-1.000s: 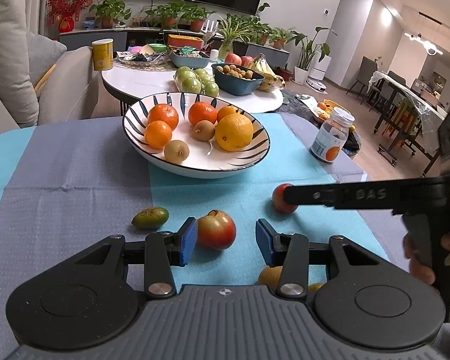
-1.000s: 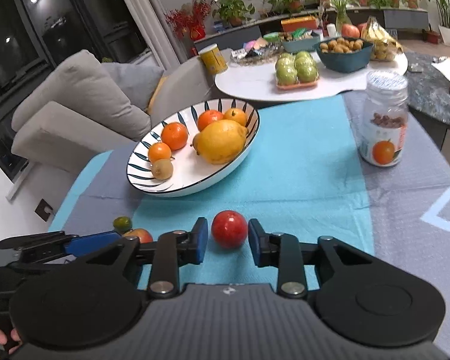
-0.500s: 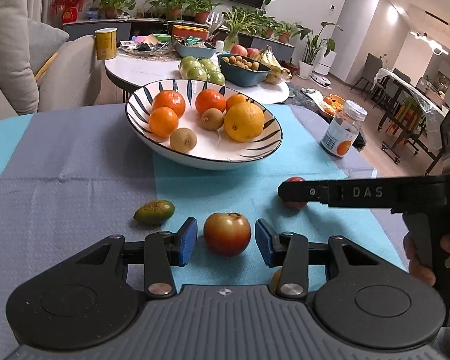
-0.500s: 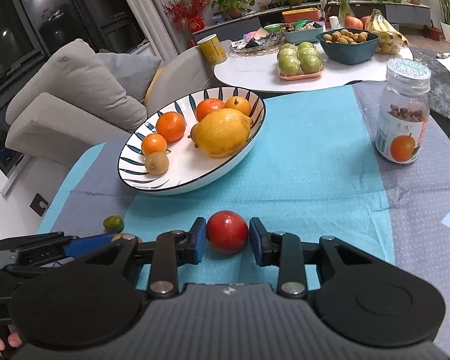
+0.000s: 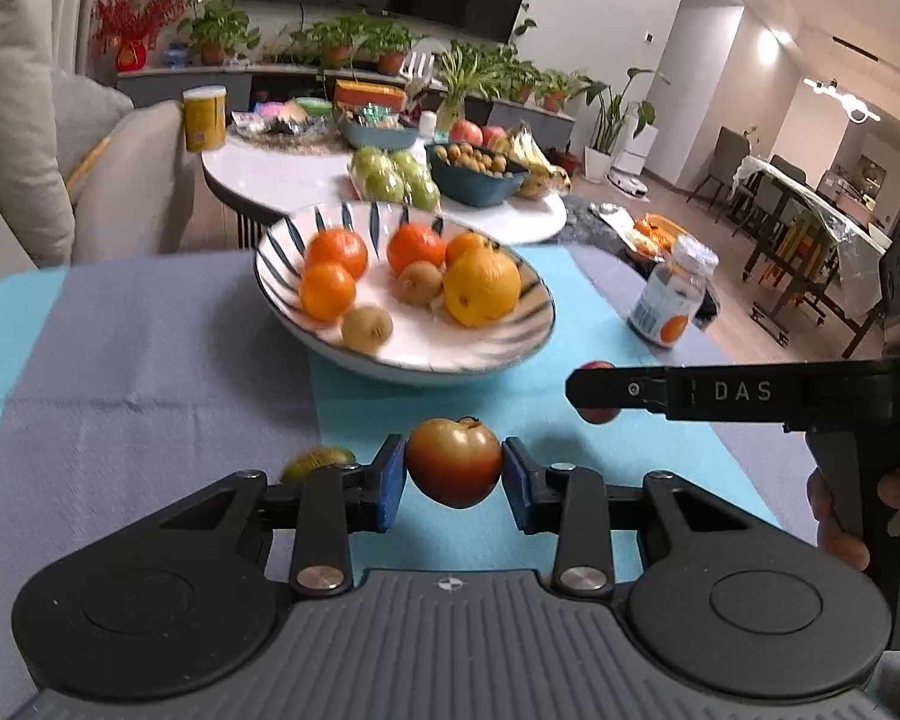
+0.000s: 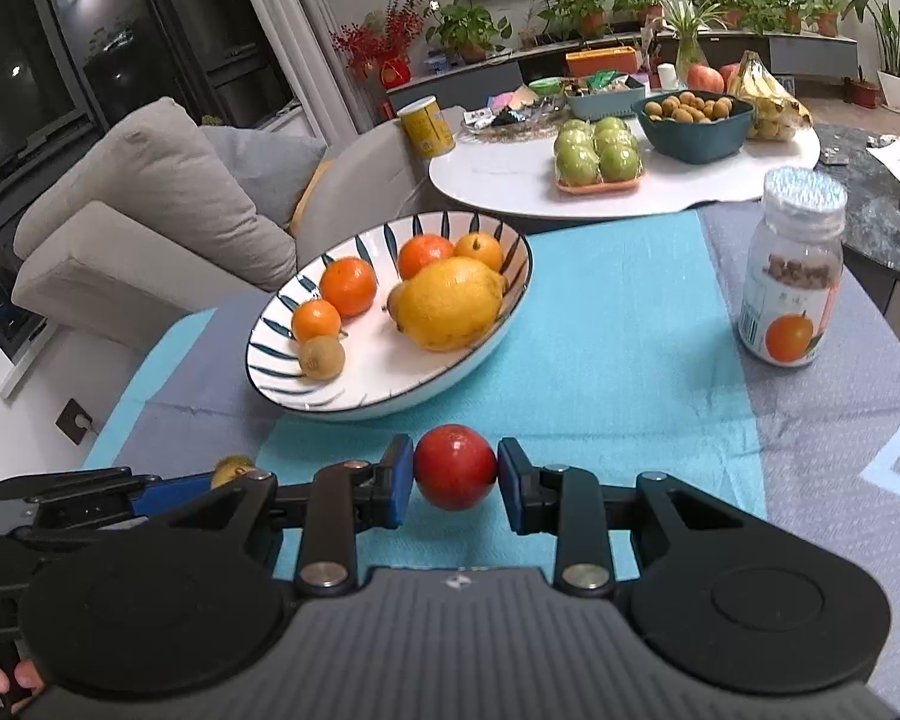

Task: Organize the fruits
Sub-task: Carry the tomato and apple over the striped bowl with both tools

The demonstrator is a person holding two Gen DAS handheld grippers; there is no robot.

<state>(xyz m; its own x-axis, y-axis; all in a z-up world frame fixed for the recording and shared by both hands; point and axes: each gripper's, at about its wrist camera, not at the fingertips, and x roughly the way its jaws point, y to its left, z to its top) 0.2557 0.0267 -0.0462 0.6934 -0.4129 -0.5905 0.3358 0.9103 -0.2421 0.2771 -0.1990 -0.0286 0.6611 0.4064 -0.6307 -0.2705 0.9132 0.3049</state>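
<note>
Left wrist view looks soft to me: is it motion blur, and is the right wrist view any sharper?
Left wrist view: bowl and its fruit are smeared, while the gripper body stays sharp, which suggests motion blur. Right wrist view: bowl and jar are crisp. Both bend straight lines at the edges.

Blue-striped white bowl (image 6: 282, 354), red fruit (image 6: 455, 467) (glossy)

Each gripper was a black plastic body with a ribbed grey plate at its centre, flanked by two round black discs, and two linkage bars each pinned with a silver screw. The left gripper (image 5: 453, 473) and the right gripper (image 6: 455, 476) both ended in blue pads (image 5: 390, 483) on black fingers. Seen side-on from the left wrist view, the right one showed white "DAS" lettering and a small screw.
</note>
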